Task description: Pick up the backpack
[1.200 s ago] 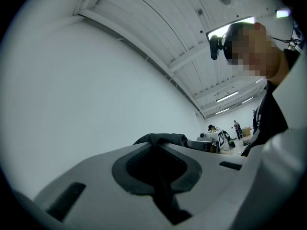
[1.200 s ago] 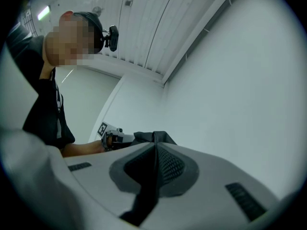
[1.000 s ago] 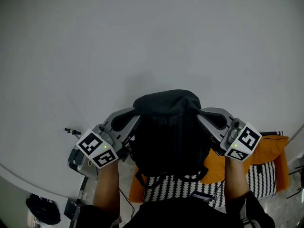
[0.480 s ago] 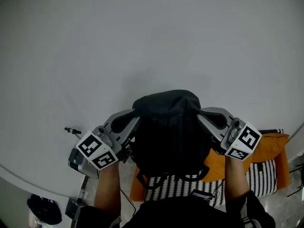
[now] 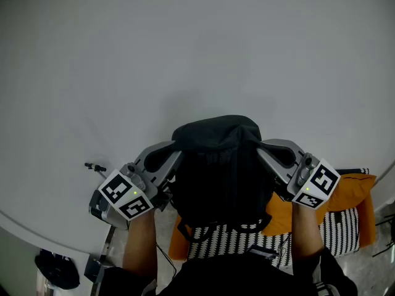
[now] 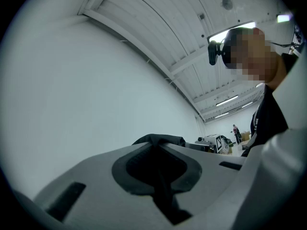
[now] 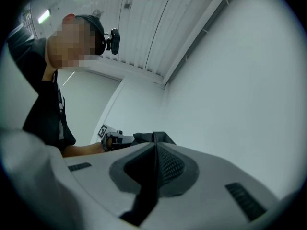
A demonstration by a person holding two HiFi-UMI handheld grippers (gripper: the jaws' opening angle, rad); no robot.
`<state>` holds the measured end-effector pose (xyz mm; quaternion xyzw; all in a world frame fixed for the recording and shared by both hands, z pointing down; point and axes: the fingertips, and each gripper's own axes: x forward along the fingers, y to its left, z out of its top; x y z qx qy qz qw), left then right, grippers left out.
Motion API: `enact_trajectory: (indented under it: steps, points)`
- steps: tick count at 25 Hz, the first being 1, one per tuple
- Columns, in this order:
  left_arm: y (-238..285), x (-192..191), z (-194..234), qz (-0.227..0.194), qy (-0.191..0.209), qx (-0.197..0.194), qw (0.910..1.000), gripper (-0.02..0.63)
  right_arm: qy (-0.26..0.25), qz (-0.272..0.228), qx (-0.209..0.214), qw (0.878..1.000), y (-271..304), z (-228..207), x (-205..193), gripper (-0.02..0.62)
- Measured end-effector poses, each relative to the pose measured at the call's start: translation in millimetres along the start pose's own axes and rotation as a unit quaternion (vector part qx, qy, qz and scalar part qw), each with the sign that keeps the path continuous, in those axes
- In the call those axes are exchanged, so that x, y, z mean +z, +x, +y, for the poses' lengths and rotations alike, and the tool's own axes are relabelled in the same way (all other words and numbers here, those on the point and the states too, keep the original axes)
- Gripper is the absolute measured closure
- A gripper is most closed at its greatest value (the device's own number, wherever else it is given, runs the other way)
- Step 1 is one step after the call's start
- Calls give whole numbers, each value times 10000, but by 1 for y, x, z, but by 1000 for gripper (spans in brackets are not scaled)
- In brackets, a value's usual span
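The black backpack (image 5: 217, 165) hangs between my two grippers, just over the near edge of the white table (image 5: 185, 48). My left gripper (image 5: 174, 151) is shut on the fabric at its upper left. At its upper right, my right gripper (image 5: 260, 148) is shut the same way. In the left gripper view the jaws (image 6: 156, 147) meet on a black strap, with the backpack's top (image 6: 160, 138) just past them. The right gripper view shows its jaws (image 7: 156, 145) pinching black fabric (image 7: 154, 137), with the left gripper (image 7: 111, 137) beyond. The backpack's lower part hides my lap.
A small black object (image 5: 92, 166) lies on the table at the left, near the edge. An orange and black-and-white striped seat (image 5: 345, 211) is below the backpack at the right. A dark item (image 5: 55, 269) lies on the floor at the lower left.
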<state>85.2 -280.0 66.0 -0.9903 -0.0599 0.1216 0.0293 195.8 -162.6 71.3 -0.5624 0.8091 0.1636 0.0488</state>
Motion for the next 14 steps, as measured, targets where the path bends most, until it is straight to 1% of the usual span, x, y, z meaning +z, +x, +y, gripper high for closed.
enact_trajectory:
  steps: [5,14]
  points:
    - [2,-5,-1,14,-50,-4,10000,571,26,-6,1,10000,-3,-3,-3,561]
    - [-17,-5,-1,-34,-123,-51,9999,571,29,4,-5,10000,5,14,-5,561]
